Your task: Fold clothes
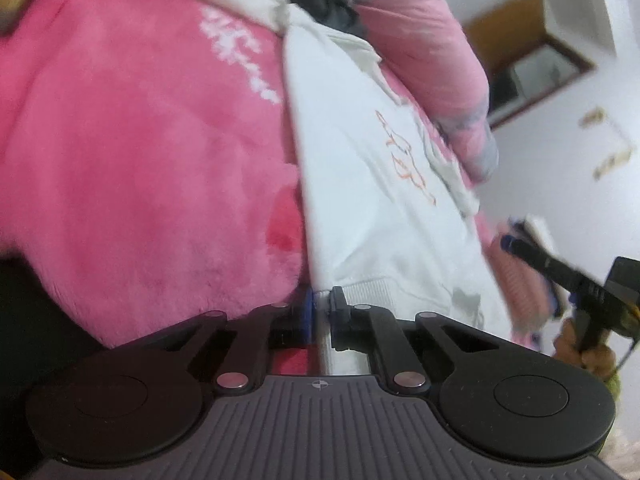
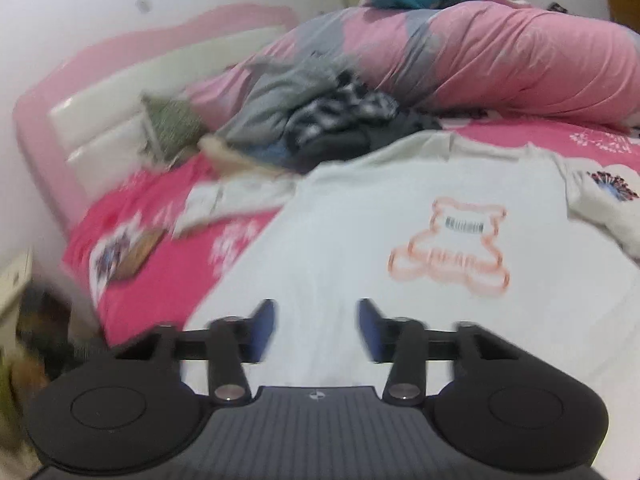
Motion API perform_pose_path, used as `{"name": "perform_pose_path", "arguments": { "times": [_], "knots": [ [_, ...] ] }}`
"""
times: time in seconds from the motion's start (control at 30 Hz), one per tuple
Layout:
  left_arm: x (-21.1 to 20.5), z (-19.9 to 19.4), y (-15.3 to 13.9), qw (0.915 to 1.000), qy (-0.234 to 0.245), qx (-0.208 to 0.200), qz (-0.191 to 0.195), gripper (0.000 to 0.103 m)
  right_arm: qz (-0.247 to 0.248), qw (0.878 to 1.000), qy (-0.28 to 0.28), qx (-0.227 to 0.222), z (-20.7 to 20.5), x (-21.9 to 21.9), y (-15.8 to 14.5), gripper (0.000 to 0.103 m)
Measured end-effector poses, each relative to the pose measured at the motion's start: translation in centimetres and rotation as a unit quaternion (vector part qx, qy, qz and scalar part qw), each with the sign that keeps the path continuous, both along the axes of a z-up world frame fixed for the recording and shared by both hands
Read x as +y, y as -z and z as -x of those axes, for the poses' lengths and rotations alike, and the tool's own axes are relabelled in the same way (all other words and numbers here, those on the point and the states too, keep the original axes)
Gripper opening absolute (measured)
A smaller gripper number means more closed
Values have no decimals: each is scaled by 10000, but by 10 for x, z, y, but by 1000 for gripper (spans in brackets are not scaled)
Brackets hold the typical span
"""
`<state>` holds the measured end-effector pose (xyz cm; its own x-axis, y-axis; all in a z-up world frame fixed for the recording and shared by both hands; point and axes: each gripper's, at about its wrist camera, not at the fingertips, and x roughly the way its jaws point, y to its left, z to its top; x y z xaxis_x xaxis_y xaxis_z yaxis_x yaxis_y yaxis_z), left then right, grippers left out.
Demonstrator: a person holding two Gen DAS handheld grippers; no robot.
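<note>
Two grippers | left gripper (image 1: pixel 320 308) pinches ribbed hem of white cotton sweatshirt with orange bear print (image 2: pixel 360 240) at pink bed's (image 2: pixel 160 280) near edge | right gripper (image 2: pixel 318 330) spread above hem | garment's long axis runs toward headboard.

White sweatshirt (image 2: pixel 340 240) — orange bear outline, pink blanket (image 1: pixel 140 160)

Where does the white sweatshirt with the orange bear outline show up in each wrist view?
Left wrist: the sweatshirt runs up the middle from its ribbed hem, which the left gripper is shut on; the bear print is seen edge-on.
Right wrist: it fills the centre and right, spread flat, under the open right gripper.
Shared landmark: the bear print; also the pink bedspread.
</note>
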<state>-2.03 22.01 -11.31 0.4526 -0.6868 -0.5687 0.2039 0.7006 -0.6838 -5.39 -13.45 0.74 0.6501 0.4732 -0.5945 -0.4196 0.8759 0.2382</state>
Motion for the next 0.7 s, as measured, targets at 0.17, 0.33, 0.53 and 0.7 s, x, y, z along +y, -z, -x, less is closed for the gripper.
{"name": "perform_pose_path", "arguments": {
  "times": [0.17,0.33,0.53,0.7],
  "knots": [
    [-14,-1,-17,9950,426,-415,-803,6,347,9932,-1091,-201,24,56,29,17],
    [-8,-1,-8,9955,542,-283,-728,8,1388,9717,-1908,-116,23,105,83,17],
    [-7,2,-11,9952,529,-294,-765,11,1323,9701,-1935,-628,15,115,57,17],
    [-13,1,-13,9933,564,-375,-932,11,1235,9638,-2156,-964,9,130,54,17]
  ]
}}
